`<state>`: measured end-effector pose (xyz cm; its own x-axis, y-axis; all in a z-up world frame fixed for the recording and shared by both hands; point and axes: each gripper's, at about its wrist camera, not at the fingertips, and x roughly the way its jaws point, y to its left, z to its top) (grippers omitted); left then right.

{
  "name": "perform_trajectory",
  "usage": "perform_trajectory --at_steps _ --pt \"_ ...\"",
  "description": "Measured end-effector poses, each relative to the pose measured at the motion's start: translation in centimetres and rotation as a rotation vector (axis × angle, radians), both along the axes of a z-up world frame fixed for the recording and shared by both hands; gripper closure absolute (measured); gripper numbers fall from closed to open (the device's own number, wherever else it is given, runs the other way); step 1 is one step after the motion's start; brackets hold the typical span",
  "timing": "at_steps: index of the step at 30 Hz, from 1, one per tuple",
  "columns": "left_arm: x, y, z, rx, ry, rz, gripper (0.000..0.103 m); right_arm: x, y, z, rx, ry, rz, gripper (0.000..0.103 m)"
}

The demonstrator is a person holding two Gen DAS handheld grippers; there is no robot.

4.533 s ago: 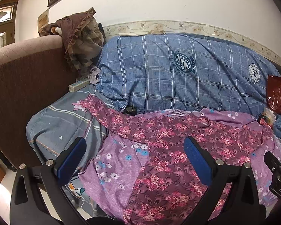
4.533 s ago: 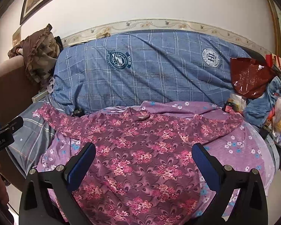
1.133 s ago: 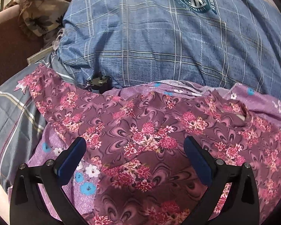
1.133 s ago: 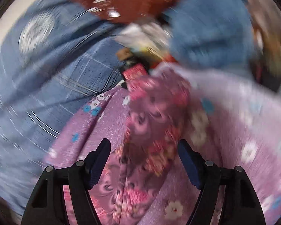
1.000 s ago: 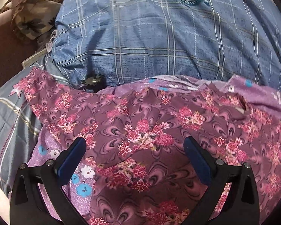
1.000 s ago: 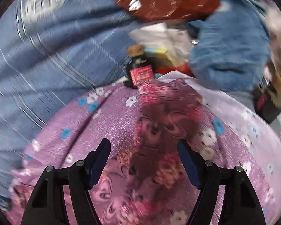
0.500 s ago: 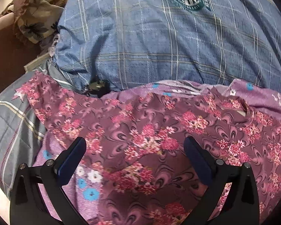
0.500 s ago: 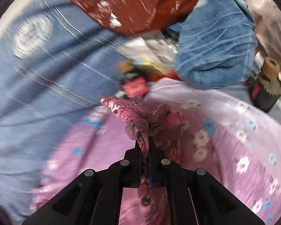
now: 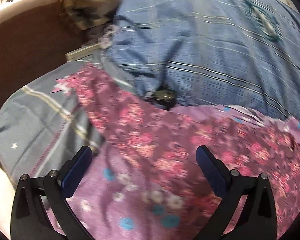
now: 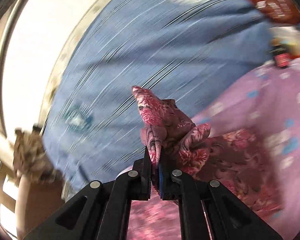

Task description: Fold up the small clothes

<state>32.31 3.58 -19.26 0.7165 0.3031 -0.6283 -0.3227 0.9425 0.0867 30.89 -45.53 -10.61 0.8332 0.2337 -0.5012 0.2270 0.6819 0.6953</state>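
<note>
A maroon floral shirt (image 9: 154, 132) lies spread on a lilac flowered sheet (image 9: 114, 200). Its left sleeve (image 9: 94, 92) stretches up and left onto a grey striped pillow (image 9: 36, 120). My left gripper (image 9: 144, 160) hovers open above the shirt near that sleeve's shoulder, with nothing pinched between its blue pads (image 9: 78, 168). In the right wrist view my right gripper (image 10: 155, 158) is shut on the shirt's right sleeve end (image 10: 164, 120), which sticks up bunched past the fingertips, lifted off the lilac sheet (image 10: 270, 108). The rest of the sleeve (image 10: 230, 156) trails down to the right.
A big blue plaid cushion (image 9: 210, 46) backs the bed, with a small black object (image 9: 164, 98) at its foot. A brown sofa arm (image 9: 24, 50) and a camouflage cloth (image 9: 90, 10) stand at the left. A red bag (image 10: 274, 2) and a small bottle (image 10: 282, 60) lie at the right.
My right gripper shut on the sleeve end, then lifted it and swung it left across the blue cushion. My left gripper, still open, shifted left toward the other sleeve.
</note>
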Motion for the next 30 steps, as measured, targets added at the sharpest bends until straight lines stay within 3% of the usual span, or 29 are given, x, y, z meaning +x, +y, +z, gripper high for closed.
perform_trajectory --at_steps 3,8,11,16,17,18,20,22,27,29,30 --pt "-0.1 2.5 0.3 -0.029 0.001 0.045 0.000 1.5 7.0 -0.8 -0.010 -0.018 0.084 0.098" --pt "-0.4 5.5 0.5 -0.075 0.005 0.093 0.000 4.7 16.1 -5.0 0.038 0.020 0.191 0.098" --pt "-0.4 6.4 0.6 -0.067 0.006 0.106 0.000 6.1 20.7 -8.1 0.000 0.095 0.218 0.098" --pt "-0.3 7.2 0.4 -0.077 0.016 0.111 0.000 7.1 25.7 -13.3 -0.003 0.226 0.284 0.088" --pt "-0.3 7.2 0.4 -0.077 0.018 0.110 0.000 7.1 26.1 -13.8 0.003 0.250 0.299 0.076" --pt "-0.3 7.2 0.4 -0.076 0.020 0.109 0.000 6.9 26.6 -14.4 0.021 0.279 0.325 0.057" --pt "-0.2 6.9 0.3 -0.075 0.023 0.104 0.000 6.5 26.6 -14.5 0.066 0.261 0.370 0.042" --pt "-0.2 6.5 0.3 -0.072 0.024 0.097 0.000 5.6 26.1 -13.6 0.039 0.239 0.394 0.034" --pt "0.1 5.1 0.4 -0.079 0.023 0.073 0.000 2.9 23.0 -10.4 -0.010 0.136 0.436 0.032" --pt "0.3 4.2 0.4 -0.074 0.020 0.053 0.000 1.4 20.4 -9.2 -0.030 0.095 0.397 0.037" --pt "0.4 3.4 0.4 -0.069 0.020 0.035 0.000 1.1 19.3 -8.7 -0.037 0.084 0.374 0.045"
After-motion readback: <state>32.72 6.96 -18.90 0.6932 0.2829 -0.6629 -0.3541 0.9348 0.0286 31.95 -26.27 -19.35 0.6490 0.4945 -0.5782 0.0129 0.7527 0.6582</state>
